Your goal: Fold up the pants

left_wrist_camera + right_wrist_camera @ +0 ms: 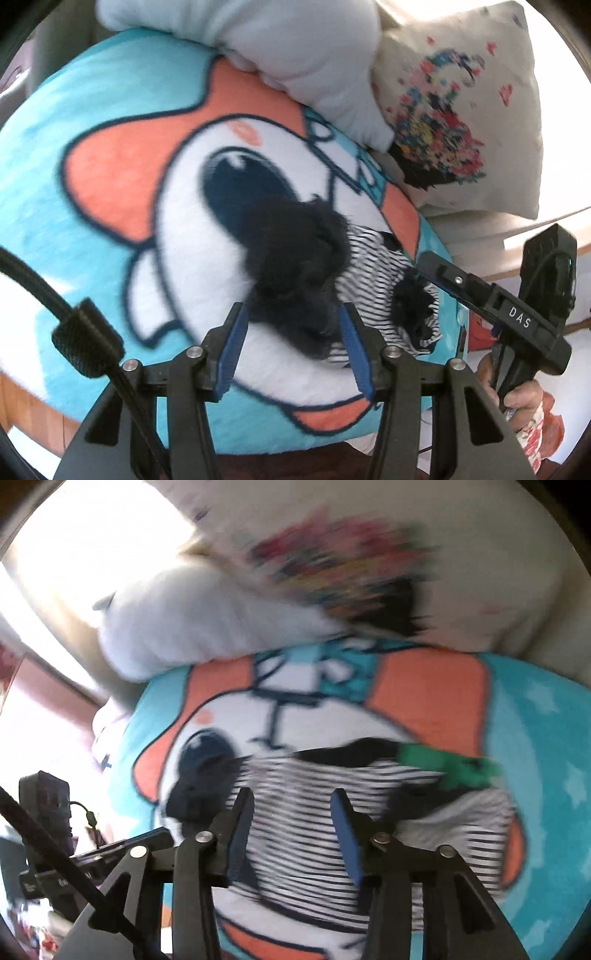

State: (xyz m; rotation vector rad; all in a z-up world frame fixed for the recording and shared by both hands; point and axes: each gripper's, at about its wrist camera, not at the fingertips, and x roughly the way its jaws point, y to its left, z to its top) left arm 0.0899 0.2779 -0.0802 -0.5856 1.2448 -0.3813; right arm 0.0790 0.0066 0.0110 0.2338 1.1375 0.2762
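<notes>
The pants (369, 266) are a bunched heap of black-and-white striped cloth with dark fluffy parts, lying on a round cartoon cushion (110, 155). My left gripper (291, 308) stands open over the dark fluffy part, which reaches in between the fingers without being pressed. In the right wrist view the striped pants (303, 812) spread below my right gripper (291, 793), which is open with nothing pinched. A green piece (443, 768) lies at the heap's right. One right gripper finger (450, 275) points at the heap's right edge. A left gripper finger (147, 840) shows at lower left.
The teal, orange and white cushion (535, 738) fills most of both views. A white pillow (295, 48) and a cream cushion with a flower print (461, 110) lean behind it. A person's hand (517, 398) grips the right tool's handle. The right wrist view is blurred.
</notes>
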